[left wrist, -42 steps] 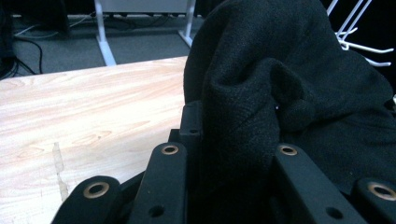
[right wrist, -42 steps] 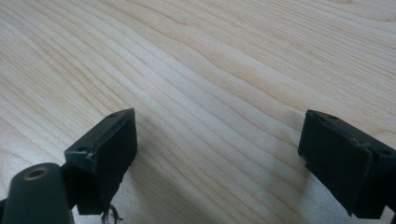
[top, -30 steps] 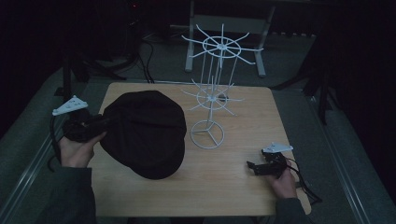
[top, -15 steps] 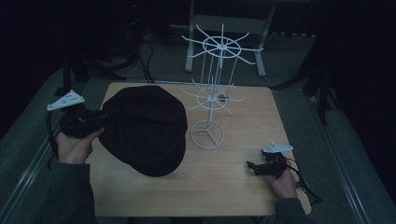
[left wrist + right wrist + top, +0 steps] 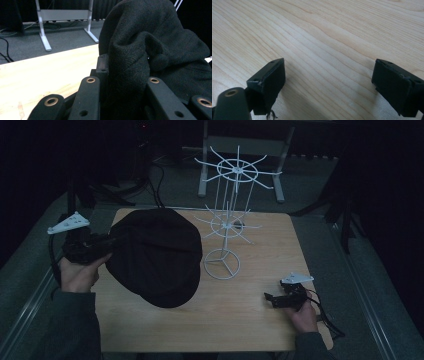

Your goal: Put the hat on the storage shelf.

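A black flat cap (image 5: 157,257) lies over the left half of the wooden table (image 5: 260,320), its left edge lifted. My left gripper (image 5: 107,245) is shut on that edge at the table's left side. In the left gripper view the dark woven fabric of the cap (image 5: 140,50) bunches up between the black jaws of the left gripper (image 5: 122,82). A white wire display stand (image 5: 225,227) with two spoked tiers rises just right of the cap. My right gripper (image 5: 272,298) rests low near the table's front right, open, with bare wood between its pads (image 5: 270,77).
A grey metal frame (image 5: 240,145) with two legs stands on the carpet behind the table. Cables (image 5: 155,180) trail across the floor at the back left. The table's front middle (image 5: 215,325) is bare wood.
My left gripper has drawn left and slightly up with the cap's edge, dragging the cap leftward across the table. The right gripper has stayed put.
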Available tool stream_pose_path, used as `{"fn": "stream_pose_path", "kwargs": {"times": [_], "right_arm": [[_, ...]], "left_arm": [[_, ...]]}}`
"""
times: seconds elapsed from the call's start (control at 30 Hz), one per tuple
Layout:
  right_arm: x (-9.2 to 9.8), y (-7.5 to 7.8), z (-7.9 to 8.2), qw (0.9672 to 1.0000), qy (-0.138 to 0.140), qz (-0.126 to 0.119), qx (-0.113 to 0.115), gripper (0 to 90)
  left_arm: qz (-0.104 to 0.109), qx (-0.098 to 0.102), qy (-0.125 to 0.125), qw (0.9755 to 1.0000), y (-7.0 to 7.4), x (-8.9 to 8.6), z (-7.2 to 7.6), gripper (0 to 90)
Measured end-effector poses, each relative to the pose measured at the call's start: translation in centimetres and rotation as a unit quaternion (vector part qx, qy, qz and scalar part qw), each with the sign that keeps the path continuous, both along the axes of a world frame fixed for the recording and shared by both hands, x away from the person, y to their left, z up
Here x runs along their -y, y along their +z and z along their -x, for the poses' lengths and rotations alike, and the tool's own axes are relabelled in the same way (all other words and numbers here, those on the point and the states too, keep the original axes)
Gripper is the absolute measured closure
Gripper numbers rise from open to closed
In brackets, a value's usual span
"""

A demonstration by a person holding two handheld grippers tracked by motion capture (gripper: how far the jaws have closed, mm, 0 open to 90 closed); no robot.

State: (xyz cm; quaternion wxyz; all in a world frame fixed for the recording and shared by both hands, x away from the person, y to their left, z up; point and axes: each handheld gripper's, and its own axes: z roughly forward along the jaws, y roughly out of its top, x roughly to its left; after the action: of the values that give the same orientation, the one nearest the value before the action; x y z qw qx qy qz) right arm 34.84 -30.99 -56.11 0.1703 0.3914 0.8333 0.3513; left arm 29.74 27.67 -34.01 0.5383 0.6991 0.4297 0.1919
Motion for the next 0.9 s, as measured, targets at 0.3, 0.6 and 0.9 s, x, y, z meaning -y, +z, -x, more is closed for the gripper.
{"fn": "stream_pose_path", "kwargs": {"times": [0.3,0.6,0.9], "right_arm": [[0.0,0.0,0.0,1.0,0.0,0.0,0.0,11.6],[0.0,0.0,0.0,1.0,0.0,0.0,0.0,11.6],[0.0,0.0,0.0,1.0,0.0,0.0,0.0,11.6]], "left_arm": [[0.003,0.009,-0.005,0.9999,0.8,0.2,-0.1,76.3],[0.019,0.019,-0.008,0.9996,1.5,0.3,-0.4,76.3],[0.023,0.032,-0.012,0.9991,3.0,0.6,-0.5,76.2]]}}
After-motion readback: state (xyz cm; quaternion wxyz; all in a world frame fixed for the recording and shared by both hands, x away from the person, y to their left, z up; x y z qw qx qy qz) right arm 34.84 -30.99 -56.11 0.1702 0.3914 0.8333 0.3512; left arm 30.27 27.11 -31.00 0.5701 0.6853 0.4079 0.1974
